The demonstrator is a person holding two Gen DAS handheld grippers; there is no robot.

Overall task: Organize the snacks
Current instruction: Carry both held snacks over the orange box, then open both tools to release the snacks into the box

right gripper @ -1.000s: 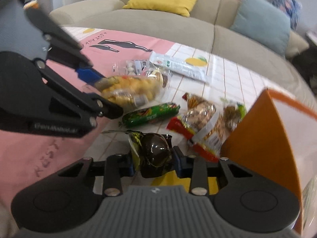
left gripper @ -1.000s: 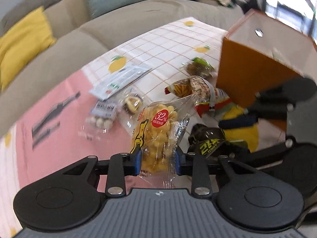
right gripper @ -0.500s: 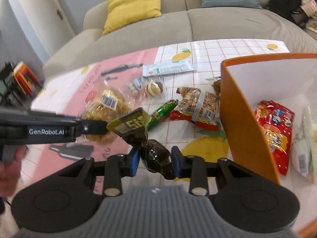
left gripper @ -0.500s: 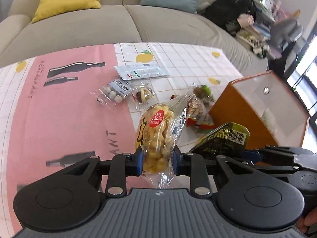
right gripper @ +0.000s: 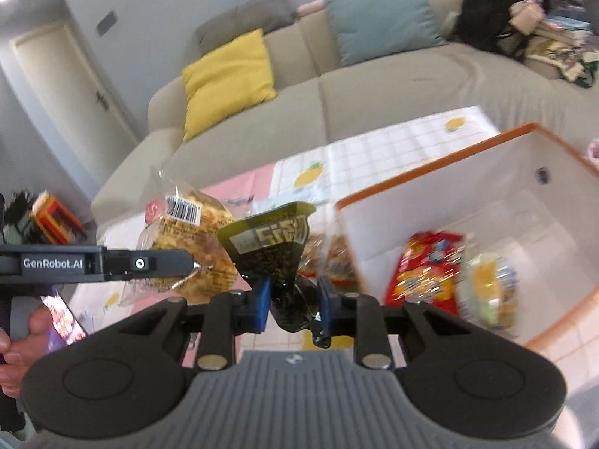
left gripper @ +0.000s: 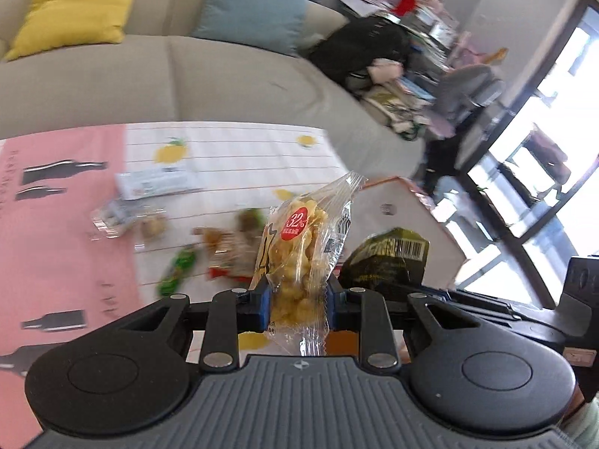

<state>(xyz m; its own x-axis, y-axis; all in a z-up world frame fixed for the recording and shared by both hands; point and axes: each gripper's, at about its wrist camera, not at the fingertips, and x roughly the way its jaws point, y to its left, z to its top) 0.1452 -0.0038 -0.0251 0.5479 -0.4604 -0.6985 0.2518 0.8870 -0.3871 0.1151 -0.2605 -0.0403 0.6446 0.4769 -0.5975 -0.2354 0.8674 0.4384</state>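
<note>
One yellow snack bag (left gripper: pixel 295 262) between left fingers (left gripper: pixel 262 299)

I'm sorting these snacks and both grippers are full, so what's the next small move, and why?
Probably carry the right gripper a little further over the orange box and let go of the dark green packet. That packet is pinched between its pads and hangs just beside the box's near wall, and the box is open with a red snack bag already inside. The left gripper holds the yellow puff bag and could follow.
</note>
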